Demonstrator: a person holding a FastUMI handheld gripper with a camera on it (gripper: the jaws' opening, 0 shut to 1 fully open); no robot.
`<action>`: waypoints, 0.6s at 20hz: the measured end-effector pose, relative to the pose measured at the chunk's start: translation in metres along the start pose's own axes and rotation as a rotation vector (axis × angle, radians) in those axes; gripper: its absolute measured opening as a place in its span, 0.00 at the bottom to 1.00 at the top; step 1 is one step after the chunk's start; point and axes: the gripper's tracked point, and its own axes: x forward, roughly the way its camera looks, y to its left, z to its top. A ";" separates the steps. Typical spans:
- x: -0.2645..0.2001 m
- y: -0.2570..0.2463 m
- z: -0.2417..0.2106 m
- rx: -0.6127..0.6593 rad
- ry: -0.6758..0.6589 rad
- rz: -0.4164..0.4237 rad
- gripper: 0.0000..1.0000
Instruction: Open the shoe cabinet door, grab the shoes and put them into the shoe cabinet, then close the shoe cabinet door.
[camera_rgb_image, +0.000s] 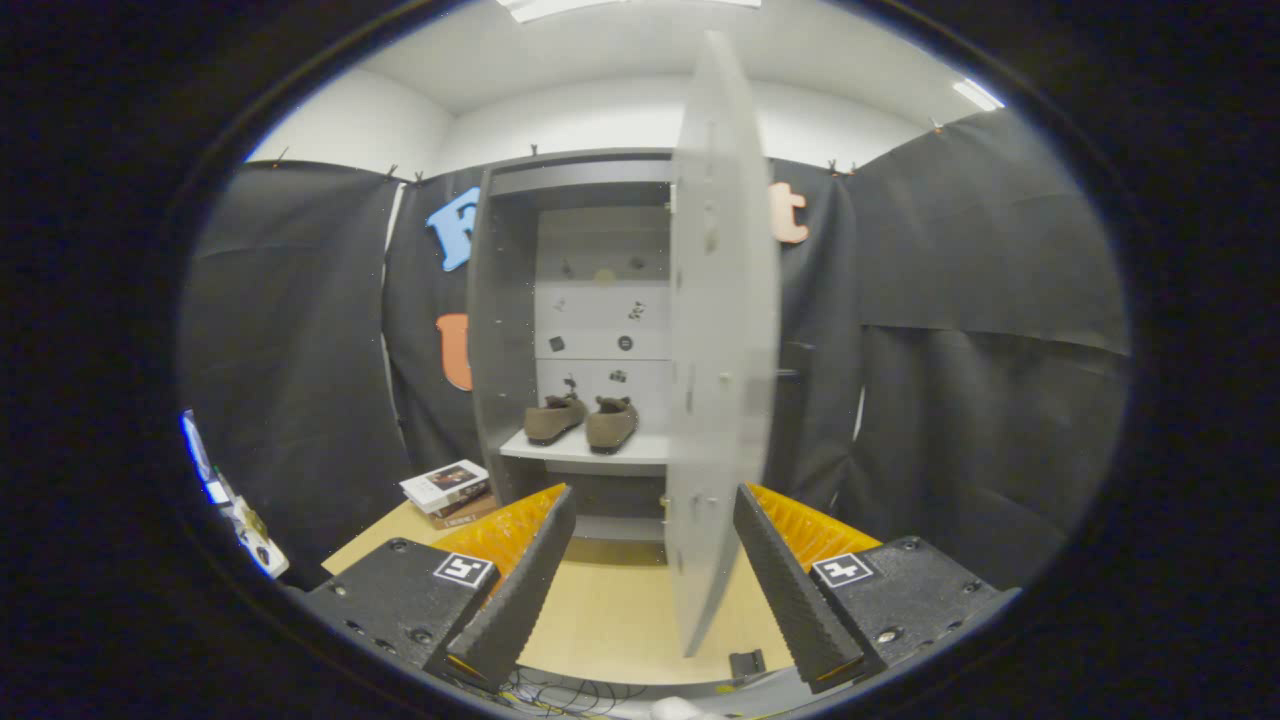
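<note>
beyond the spread, empty jaws, the blurred cabinet door (722, 340) stands ajar, seemingly untouched, shoes (583, 420) shelved inside.

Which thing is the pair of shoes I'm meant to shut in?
Find the grey shoe cabinet against the black cloth wall, its door swung open edge-on between the open jaws. On its shelf sits a pair of brown shoes, toes outward; the stacked books lie outside, left.

Gripper (655, 570) fingers spread apart around the edge of the open cabinet door (722, 330); beyond, two shoes (585, 420) sit on the shoe cabinet (505, 300) shelf, books (448, 490) beside its left corner
</note>
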 end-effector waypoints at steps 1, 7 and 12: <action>-0.004 -0.021 0.002 0.005 -0.008 -0.016 1.00; 0.007 -0.112 0.009 0.044 -0.040 -0.004 1.00; 0.050 -0.135 0.016 0.066 -0.029 0.110 1.00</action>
